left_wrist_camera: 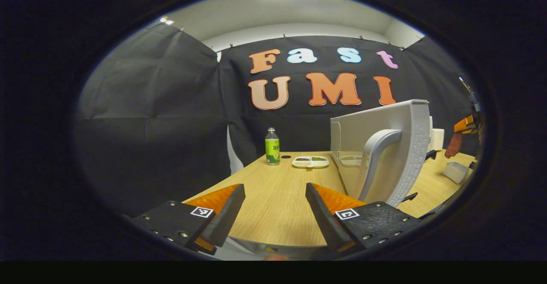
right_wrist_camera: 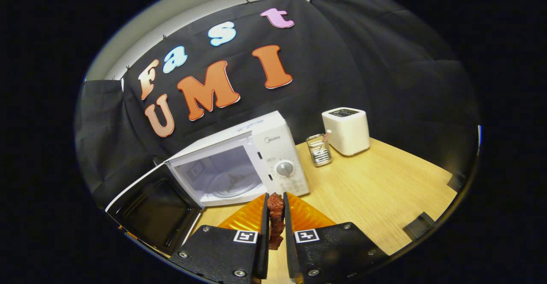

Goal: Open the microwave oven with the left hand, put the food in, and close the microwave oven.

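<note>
Right gripper view — toaster (right_wrist_camera: 346,130) and glass (right_wrist_camera: 319,149) flank microwave (right_wrist_camera: 256,160).

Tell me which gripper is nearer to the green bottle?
Left. The left gripper faces the green bottle across the table; the right gripper holds food before the microwave.

Screwed black mounts (right_wrist_camera: 222,249) — square tags.
</note>
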Action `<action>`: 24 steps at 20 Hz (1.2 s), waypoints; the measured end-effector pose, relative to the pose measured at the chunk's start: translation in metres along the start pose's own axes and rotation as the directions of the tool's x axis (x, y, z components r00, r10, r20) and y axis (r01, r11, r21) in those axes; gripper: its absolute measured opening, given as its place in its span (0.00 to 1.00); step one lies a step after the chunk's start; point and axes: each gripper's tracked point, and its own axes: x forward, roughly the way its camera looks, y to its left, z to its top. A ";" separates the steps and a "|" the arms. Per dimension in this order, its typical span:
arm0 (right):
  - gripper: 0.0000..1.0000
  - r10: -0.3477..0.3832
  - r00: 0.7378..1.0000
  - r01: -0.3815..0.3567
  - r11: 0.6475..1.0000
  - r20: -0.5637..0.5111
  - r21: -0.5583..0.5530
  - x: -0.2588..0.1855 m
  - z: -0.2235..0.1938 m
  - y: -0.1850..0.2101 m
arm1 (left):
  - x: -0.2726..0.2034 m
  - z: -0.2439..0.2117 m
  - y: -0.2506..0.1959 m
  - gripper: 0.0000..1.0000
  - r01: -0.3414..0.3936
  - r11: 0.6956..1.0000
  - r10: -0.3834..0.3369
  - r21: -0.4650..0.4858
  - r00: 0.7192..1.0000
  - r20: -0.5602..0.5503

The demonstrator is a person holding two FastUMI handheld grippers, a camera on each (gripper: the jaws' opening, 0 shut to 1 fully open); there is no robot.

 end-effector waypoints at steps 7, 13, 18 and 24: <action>0.17 0.123 0.990 -0.123 0.992 0.071 -0.009 0.049 0.028 0.085 | 0.003 0.002 0.003 0.89 -0.021 1.000 0.021 0.017 1.000 0.004; 0.17 0.123 0.987 -0.123 0.992 0.105 -0.001 0.094 0.036 0.120 | 0.002 -0.003 0.021 0.90 -0.056 0.998 0.056 -0.003 0.998 0.003; 0.17 0.090 0.991 -0.095 0.994 0.102 0.050 0.136 0.019 0.131 | 0.001 -0.006 0.035 0.89 -0.084 0.996 0.084 -0.007 0.996 0.002; 0.17 0.057 0.998 -0.063 0.982 0.039 0.178 0.185 -0.029 0.142 | 0.002 -0.021 0.050 0.89 -0.117 0.993 0.117 -0.020 0.993 -0.035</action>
